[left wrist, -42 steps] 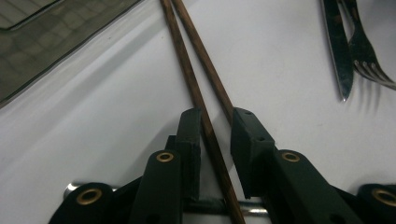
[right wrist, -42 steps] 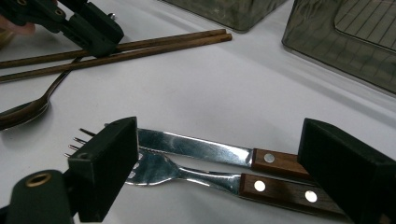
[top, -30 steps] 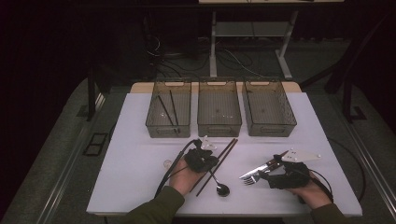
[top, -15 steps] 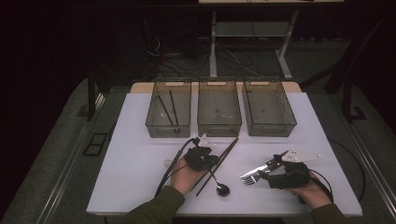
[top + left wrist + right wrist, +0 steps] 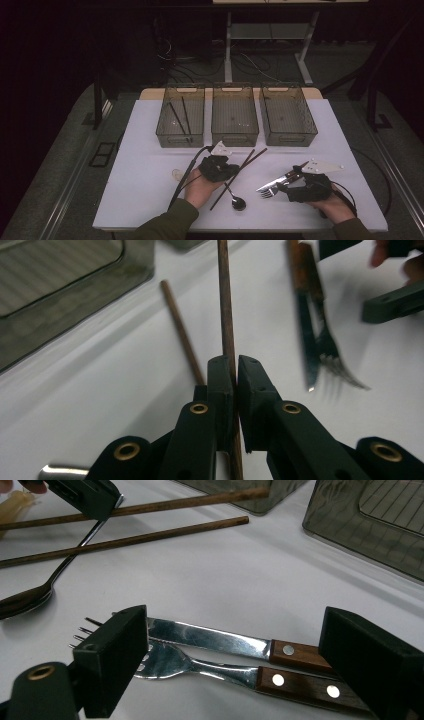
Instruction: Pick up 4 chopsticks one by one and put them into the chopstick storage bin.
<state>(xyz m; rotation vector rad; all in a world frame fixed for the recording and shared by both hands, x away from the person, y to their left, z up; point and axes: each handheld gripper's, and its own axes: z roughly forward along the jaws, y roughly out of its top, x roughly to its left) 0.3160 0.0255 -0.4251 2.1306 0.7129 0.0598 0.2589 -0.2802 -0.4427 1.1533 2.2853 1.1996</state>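
Left gripper [image 5: 235, 375]: jaws clenched on one chopstick [image 5: 225, 305], which runs straight out between the pads. In the right gripper view that stick looks lifted off the surface [image 5: 150, 150] at its far end, though the angle is poor. Second chopstick [image 5: 181, 332] lies flat on the surface just beside the held one, slanting away from it. Spoon [image 5: 235, 197] lies close under the left hand [image 5: 200, 185], bowl toward the person, handle crossing under the sticks.

Right gripper [image 5: 230, 650]: jaws released and wide apart, straddling a knife [image 5: 215, 639] and fork [image 5: 200, 667], not pressing on either. Both have wooden riveted handles and lie side by side, touching or nearly so, tips pointing toward the left gripper.

Farther out: three clear bins in a row along the far edge of the surface. Left bin [image 5: 180, 117] holds two dark sticks. Middle bin [image 5: 235, 115] and right bin [image 5: 287, 115] are well apart from both grippers.
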